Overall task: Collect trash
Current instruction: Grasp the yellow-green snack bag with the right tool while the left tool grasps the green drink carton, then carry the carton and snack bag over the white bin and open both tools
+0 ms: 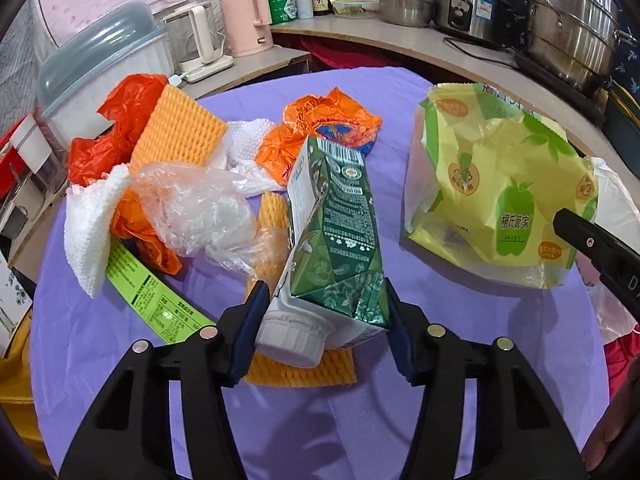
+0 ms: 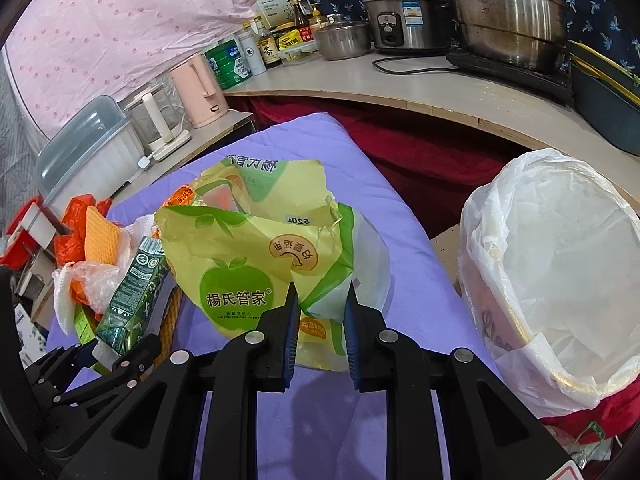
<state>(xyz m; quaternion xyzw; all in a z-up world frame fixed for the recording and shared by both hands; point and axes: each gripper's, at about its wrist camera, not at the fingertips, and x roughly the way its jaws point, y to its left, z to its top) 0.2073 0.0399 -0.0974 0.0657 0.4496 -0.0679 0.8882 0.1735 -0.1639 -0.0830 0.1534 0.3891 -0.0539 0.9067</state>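
My left gripper [image 1: 326,308] is shut on a green drink carton [image 1: 336,232] with a white cap, held tilted above the purple table [image 1: 320,420]; it also shows in the right wrist view [image 2: 132,296]. My right gripper [image 2: 322,308] is open, its fingers on either side of a fold of the yellow-green tissue bag [image 2: 256,256], which also shows in the left wrist view [image 1: 496,184]. A bin with a white liner [image 2: 560,272] stands to the right of the table.
A trash pile lies on the table's left: orange plastic bags [image 1: 120,120], yellow foam netting [image 1: 180,132], white paper towel [image 1: 92,232], clear plastic [image 1: 200,208], a green label strip [image 1: 156,308]. Kettles [image 1: 248,16] and pots [image 1: 568,28] line the counter behind.
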